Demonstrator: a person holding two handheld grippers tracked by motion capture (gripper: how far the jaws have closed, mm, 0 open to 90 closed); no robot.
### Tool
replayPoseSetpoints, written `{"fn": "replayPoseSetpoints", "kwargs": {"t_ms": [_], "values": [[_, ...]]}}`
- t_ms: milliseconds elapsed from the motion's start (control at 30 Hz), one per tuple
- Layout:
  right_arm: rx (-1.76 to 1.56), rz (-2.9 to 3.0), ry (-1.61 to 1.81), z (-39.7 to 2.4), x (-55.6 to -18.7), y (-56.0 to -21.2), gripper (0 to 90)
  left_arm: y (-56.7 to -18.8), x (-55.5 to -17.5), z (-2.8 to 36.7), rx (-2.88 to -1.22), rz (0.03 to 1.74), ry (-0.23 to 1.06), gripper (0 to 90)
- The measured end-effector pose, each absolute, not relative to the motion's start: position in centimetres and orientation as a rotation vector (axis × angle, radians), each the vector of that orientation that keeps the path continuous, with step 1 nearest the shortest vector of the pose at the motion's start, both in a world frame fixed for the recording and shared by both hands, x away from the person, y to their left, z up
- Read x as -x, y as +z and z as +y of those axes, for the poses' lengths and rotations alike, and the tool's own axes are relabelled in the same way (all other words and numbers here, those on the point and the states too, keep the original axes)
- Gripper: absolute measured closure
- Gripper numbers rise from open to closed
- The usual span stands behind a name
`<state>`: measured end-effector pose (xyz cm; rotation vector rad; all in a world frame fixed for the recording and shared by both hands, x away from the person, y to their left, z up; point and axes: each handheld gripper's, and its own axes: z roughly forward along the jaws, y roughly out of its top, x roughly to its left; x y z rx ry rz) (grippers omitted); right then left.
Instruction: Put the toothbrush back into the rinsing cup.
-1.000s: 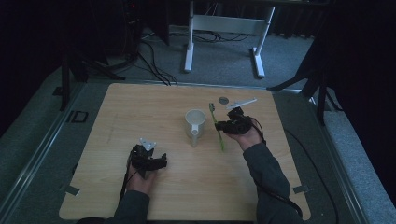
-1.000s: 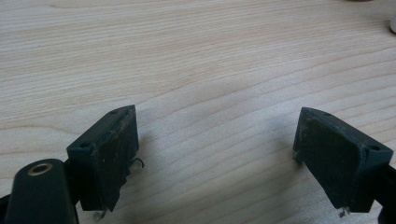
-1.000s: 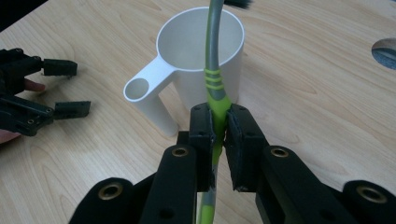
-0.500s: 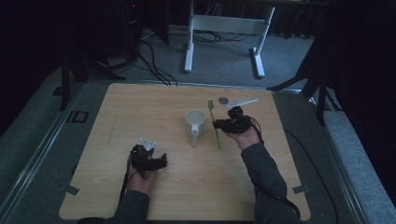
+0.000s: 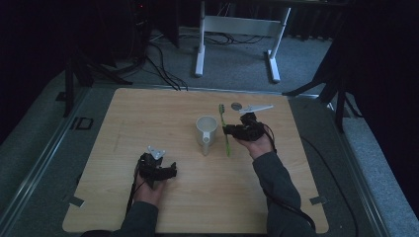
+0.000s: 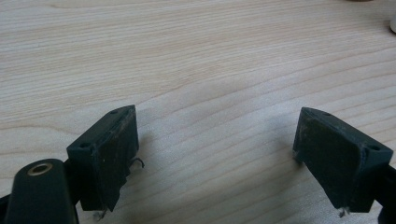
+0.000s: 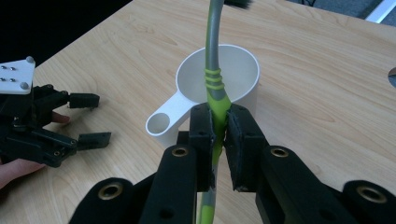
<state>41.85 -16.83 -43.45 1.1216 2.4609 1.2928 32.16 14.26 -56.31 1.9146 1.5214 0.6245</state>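
Note:
A green and grey toothbrush point(image 5: 223, 118) is clamped by its handle in my right gripper point(image 5: 228, 131), just right of a white mug point(image 5: 206, 129) near the table's middle. In the right gripper view the jaws of that gripper point(image 7: 219, 122) press on the green handle. The toothbrush point(image 7: 212, 70) runs up past the open mouth of the mug point(image 7: 245, 77), whose handle points lower left. My left gripper point(image 5: 159, 166) rests at the front left with its jaws wide apart. In its own view the left gripper point(image 6: 215, 144) has bare wood between the jaws.
The wooden table point(image 5: 148, 113) has a small round hole point(image 5: 236, 105) near its far edge. Metal desk legs point(image 5: 200, 44) and cables lie on the floor beyond. Dark rails run along both sides of the table.

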Motion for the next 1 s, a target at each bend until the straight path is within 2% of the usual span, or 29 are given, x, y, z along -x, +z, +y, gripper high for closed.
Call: {"fn": "replayPoseSetpoints", "kwargs": {"t_ms": [1000], "values": [[-1.12, 2.328, 1.386, -16.59, -41.57, -43.08, 81.0, -56.3, -32.16, 14.27, -1.916, 1.521, 0.624, 14.6]]}}
